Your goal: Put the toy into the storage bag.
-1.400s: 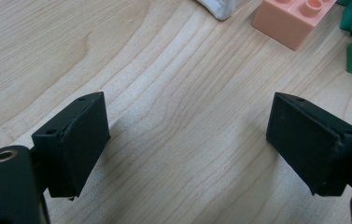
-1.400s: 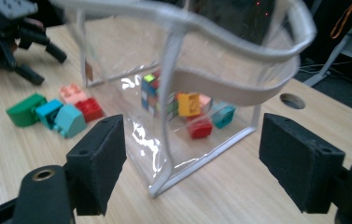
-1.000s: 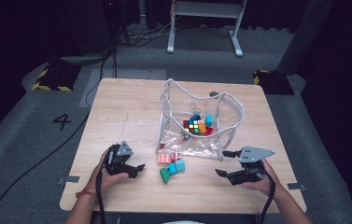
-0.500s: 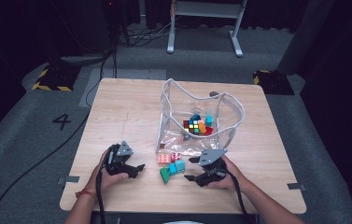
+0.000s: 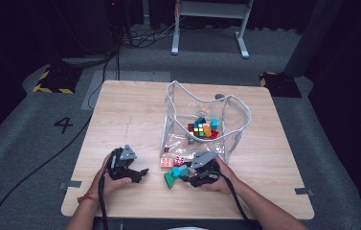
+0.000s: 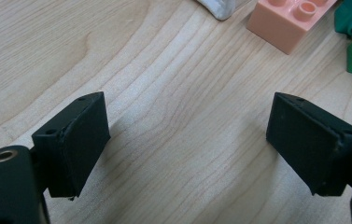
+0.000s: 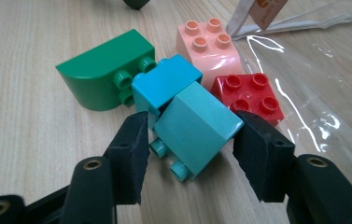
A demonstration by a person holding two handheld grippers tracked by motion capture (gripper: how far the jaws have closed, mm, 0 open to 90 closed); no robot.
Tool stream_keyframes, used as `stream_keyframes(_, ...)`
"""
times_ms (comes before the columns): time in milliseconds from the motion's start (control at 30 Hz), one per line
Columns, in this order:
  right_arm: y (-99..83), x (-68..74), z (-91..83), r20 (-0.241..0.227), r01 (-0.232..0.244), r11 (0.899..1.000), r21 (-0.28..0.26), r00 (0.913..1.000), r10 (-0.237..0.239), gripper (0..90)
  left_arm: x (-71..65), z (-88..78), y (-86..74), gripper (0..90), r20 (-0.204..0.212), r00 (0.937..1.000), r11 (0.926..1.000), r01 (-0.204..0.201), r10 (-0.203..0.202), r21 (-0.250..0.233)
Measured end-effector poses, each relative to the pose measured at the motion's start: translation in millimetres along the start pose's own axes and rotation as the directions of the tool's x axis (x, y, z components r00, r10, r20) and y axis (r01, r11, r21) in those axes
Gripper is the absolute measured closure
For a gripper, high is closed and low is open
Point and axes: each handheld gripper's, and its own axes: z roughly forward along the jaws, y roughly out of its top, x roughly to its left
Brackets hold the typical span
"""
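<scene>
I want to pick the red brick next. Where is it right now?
In the right gripper view the red brick lies on the table right of centre, touching the peach brick behind it, beside the teal brick and against the clear bag's edge.

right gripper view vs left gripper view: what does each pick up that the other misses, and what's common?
Right gripper view alone: the right gripper with its jaws around a teal block, which they have just been closing toward, a blue block, a red block and the clear bag.
Left gripper view alone: the left gripper, jaws wide over bare wood.
Both: the wooden table, the pink block and the green block.
</scene>
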Motion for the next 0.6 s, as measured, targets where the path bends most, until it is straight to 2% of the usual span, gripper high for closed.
stream_keyframes(133,-1.4,-2.6,-0.4,-0.015,-0.016,1.0,-0.006,0.9998,0.016,47.4,0.0,0.0,0.0,13.4,-0.001,1.0,1.0,0.0,0.0,0.0)
stream_keyframes(200,-1.2,-2.5,0.5,-0.016,-0.009,1.0,-0.005,0.9998,0.009,47.0,0.0,0.0,0.0,13.4,0.0,1.0,1.0,0.0,0.0,0.0)
stream_keyframes(300,-0.8,-0.5,4.5,-0.019,-0.003,1.0,0.03,0.9998,0.004,40.2,0.0,0.0,0.0,13.4,0.0,1.0,1.0,0.0,0.0,0.0)
stream_keyframes(367,-1.9,-3.9,5.6,-0.027,0.007,1.0,0.023,0.9996,-0.006,40.4,0.0,0.0,0.0,13.4,0.0,1.0,1.0,0.0,0.0,0.0)
stream_keyframes(467,-1.3,-3.8,5.6,-0.028,-0.021,1.0,0.016,0.9994,0.022,47.7,0.0,0.0,0.0,13.4,0.0,1.0,1.0,0.0,0.0,0.0)
stream_keyframes(567,-2.4,-6.7,4.7,-0.025,0.024,0.999,0.021,0.9994,-0.023,48.2,0.0,0.0,0.0,13.4,0.0,1.0,1.0,0.0,0.0,0.0)
stream_keyframes(600,-3.0,-5.9,4.5,-0.025,0.014,1.0,0.016,0.9996,-0.014,48.2,0.0,0.0,0.0,13.4,0.0,1.0,1.0,0.0,0.0,0.0)
